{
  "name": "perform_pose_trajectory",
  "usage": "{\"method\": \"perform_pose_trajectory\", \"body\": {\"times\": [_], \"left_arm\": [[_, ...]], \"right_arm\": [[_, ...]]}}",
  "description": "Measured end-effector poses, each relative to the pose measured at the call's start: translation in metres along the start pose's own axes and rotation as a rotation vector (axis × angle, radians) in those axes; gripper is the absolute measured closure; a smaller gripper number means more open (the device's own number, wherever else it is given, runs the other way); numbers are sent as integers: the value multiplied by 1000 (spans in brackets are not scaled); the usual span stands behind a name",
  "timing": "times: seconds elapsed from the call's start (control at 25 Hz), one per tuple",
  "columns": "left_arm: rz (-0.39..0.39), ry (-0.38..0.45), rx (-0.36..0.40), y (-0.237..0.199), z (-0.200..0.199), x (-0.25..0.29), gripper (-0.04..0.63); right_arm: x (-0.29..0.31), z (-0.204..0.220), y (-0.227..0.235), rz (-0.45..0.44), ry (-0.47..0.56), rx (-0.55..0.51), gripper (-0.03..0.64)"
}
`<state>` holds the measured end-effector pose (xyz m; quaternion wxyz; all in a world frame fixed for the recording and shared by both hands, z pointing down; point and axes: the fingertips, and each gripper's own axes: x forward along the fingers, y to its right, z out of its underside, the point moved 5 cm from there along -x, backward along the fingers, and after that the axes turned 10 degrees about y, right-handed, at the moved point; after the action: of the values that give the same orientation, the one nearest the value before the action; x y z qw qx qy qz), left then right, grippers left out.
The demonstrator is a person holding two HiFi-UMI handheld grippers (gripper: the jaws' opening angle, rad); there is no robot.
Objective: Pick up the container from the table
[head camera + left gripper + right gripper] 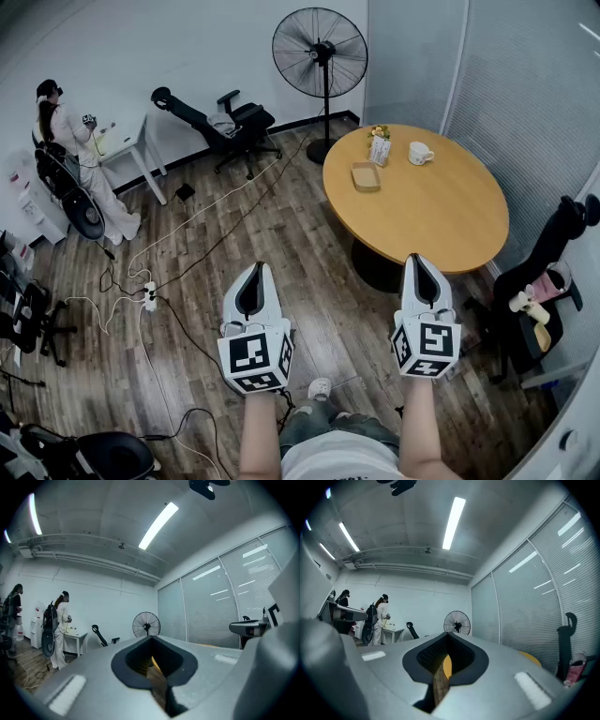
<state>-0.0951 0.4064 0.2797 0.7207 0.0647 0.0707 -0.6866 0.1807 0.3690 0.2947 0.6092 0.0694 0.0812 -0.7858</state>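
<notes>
The container (366, 176) is a shallow tan square tray on the round wooden table (441, 211), near its left edge. A white mug (420, 153) and a small holder with flowers (379, 147) stand behind it. My left gripper (255, 269) and right gripper (418, 259) are held out above the wood floor, well short of the table. Both point forward, with their jaws together and nothing between them. In the left gripper view the left gripper (151, 638) points level into the room. In the right gripper view a sliver of the table (447, 666) shows through the right gripper (447, 633).
A standing fan (320, 52) is behind the table, with a reclined office chair (225, 122) to its left. Cables and a power strip (150, 296) lie on the floor at left. A person (70, 141) stands at a white desk. A black chair (548, 281) stands at right.
</notes>
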Motion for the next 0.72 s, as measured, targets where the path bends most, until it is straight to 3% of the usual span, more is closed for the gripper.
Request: {"method": "perform_pose_trajectory", "body": {"times": [0.72], "left_arm": [[-7, -22, 2, -2, 11, 18, 595]], "right_arm": [[15, 15, 7, 16, -39, 13, 593]]}}
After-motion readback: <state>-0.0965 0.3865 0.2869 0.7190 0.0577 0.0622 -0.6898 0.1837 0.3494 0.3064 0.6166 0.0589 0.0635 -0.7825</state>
